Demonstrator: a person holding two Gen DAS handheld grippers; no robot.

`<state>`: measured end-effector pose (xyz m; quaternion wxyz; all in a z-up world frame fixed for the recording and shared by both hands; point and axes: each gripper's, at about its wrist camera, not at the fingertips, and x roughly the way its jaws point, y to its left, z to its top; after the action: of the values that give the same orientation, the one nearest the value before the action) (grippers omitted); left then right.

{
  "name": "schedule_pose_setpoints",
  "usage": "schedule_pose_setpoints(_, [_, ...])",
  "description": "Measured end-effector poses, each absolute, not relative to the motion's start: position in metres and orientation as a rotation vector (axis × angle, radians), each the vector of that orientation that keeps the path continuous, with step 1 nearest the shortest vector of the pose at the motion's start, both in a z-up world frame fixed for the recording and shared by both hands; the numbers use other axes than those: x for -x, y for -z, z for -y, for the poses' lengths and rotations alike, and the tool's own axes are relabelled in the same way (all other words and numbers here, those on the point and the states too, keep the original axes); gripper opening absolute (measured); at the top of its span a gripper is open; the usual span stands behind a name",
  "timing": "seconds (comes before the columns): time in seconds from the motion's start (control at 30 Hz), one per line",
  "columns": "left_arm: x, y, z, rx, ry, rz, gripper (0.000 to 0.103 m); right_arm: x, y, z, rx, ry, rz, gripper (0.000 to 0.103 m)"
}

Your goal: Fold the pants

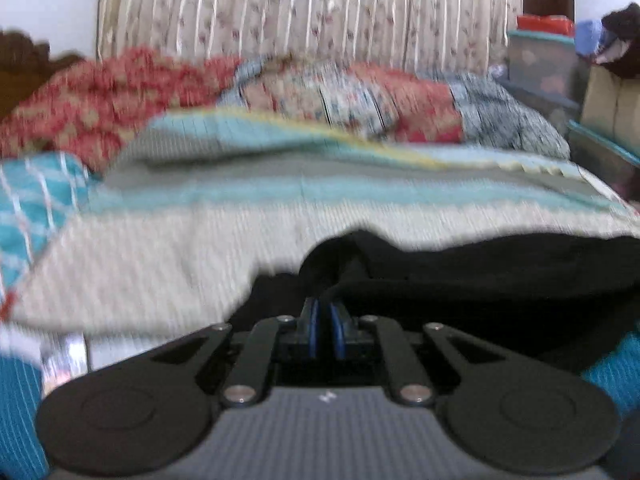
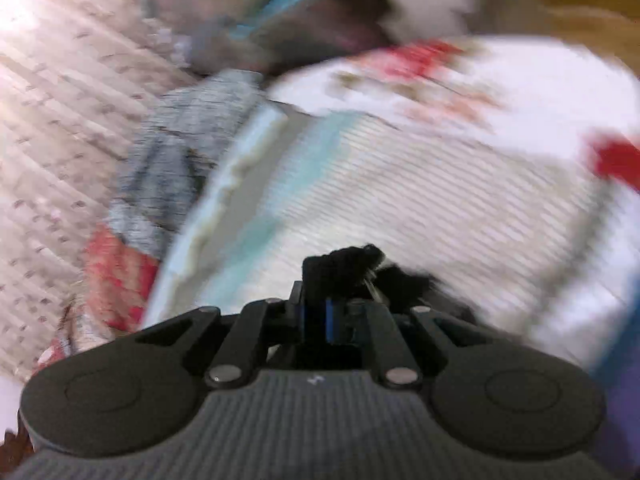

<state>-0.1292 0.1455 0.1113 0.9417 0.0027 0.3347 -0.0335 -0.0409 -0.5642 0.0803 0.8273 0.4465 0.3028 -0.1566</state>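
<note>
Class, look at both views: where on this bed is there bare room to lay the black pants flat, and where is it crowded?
Free: the pale ribbed bedspread, between the teal stripe and the black pants; also ahead of the right gripper. Crowded: the red and blue quilt heaped by the curtain, and boxes at right. Both the left gripper and the right one pinch pants.

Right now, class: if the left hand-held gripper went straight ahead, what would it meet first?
Probably the striped bedspread just past the black pants it grips; the left hand-held gripper is shut. Blur makes depth unclear.
</note>
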Motion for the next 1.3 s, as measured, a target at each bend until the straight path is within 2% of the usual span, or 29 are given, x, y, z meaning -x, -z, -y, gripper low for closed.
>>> schedule_pose_setpoints(0.17, [0.159,-0.086,-0.135,0.028,0.053,-0.731,0.008,0.073,-0.042,0.57,-0.984,0.456,-0.682,0.012])
schedule_pose_setpoints(0.27, [0.163,-0.076,-0.139,0.046,0.053,-0.799,0.012,0.073,-0.046,0.56,-0.952,0.484,-0.653,0.021])
schedule_pose_setpoints(0.37, [0.182,-0.091,-0.159,0.156,0.095,-0.754,0.013,0.08,-0.055,0.558,-0.966,0.584,-0.622,0.037])
schedule_pose_setpoints(0.4, [0.188,-0.101,-0.174,0.232,0.102,-0.726,0.016,0.09,-0.061,0.559,-0.952,0.651,-0.598,0.043])
schedule_pose_setpoints(0.47, [0.194,-0.12,-0.208,0.382,0.077,-0.644,0.038,0.106,-0.076,0.55,-0.91,0.72,-0.512,0.043])
schedule_pose_setpoints(0.5, [0.193,-0.127,-0.221,0.422,0.052,-0.612,0.041,0.11,-0.084,0.542,-0.884,0.715,-0.476,0.043])
schedule_pose_setpoints(0.6, [0.157,-0.142,-0.254,0.443,-0.021,-0.59,0.042,0.098,-0.096,0.505,-0.801,0.586,-0.476,0.043])
schedule_pose_setpoints(0.7, [0.095,-0.143,-0.249,0.318,0.025,-0.657,0.048,0.06,-0.098,0.439,-0.726,0.315,-0.59,0.043])
schedule_pose_setpoints(0.83, [0.023,-0.115,-0.224,0.25,0.143,-0.884,0.068,0.015,-0.083,0.318,-0.564,-0.009,-0.766,0.043])
schedule_pose_setpoints(0.87, [0.007,-0.102,-0.217,0.25,0.166,-0.961,0.064,0.009,-0.077,0.289,-0.522,-0.07,-0.802,0.043])
schedule_pose_setpoints(0.9, [0.0,-0.093,-0.21,0.238,0.168,-0.997,0.051,0.004,-0.069,0.261,-0.478,-0.122,-0.835,0.043])
schedule_pose_setpoints(0.93, [-0.004,-0.088,-0.204,0.211,0.171,-1.015,0.02,0.0,-0.06,0.234,-0.439,-0.168,-0.867,0.043])
schedule_pose_setpoints(0.97, [-0.001,-0.087,-0.2,0.221,0.184,-1.015,0.016,-0.005,-0.052,0.213,-0.413,-0.202,-0.896,0.043])
schedule_pose_setpoints(1.03, [0.016,-0.099,-0.211,0.294,0.149,-0.91,0.015,-0.01,-0.032,0.18,-0.381,-0.255,-0.975,0.042])
schedule_pose_setpoints(1.07, [0.032,-0.111,-0.225,0.323,0.082,-0.803,0.015,-0.008,-0.021,0.17,-0.372,-0.262,-1.017,0.043])
schedule_pose_setpoints(1.13, [0.06,-0.12,-0.25,0.388,-0.047,-0.635,0.015,0.008,-0.012,0.16,-0.346,-0.253,-0.976,0.043])
schedule_pose_setpoints(1.2, [0.067,-0.1,-0.267,0.48,-0.128,-0.643,0.017,0.016,-0.01,0.157,-0.276,-0.286,-0.939,0.043])
schedule_pose_setpoints(1.23, [0.061,-0.083,-0.267,0.474,-0.16,-0.7,0.022,0.017,-0.009,0.155,-0.239,-0.294,-0.928,0.043])
schedule_pose_setpoints(1.27, [0.056,-0.069,-0.263,0.435,-0.206,-0.747,0.034,0.016,-0.009,0.152,-0.21,-0.296,-0.929,0.043])
schedule_pose_setpoints(1.3, [0.052,-0.059,-0.26,0.403,-0.239,-0.775,0.041,0.013,-0.01,0.15,-0.193,-0.292,-0.935,0.045])
